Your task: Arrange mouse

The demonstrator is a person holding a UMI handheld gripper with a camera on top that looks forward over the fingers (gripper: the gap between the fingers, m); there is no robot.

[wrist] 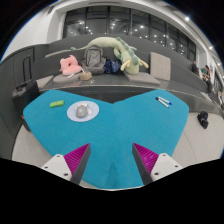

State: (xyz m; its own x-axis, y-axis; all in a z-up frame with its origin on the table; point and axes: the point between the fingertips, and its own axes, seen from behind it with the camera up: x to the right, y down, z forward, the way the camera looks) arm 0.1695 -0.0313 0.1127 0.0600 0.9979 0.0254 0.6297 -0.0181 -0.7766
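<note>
A small grey mouse (83, 109) rests on a round light-grey mouse mat (82, 112) on the teal table (120, 125), beyond my fingers and to their left. My gripper (112, 162) is held low over the near part of the table. Its fingers stand wide apart, pink pads (77, 161) facing inward, and only bare teal surface lies between them. The mouse is well ahead of the fingertips and apart from them.
A yellow-green object (57, 102) lies left of the mat. A blue-and-white pen-like object (163, 100) lies at the far right. Behind the table a sofa (60, 72) holds plush toys: a pink one (70, 65), a green one (118, 50).
</note>
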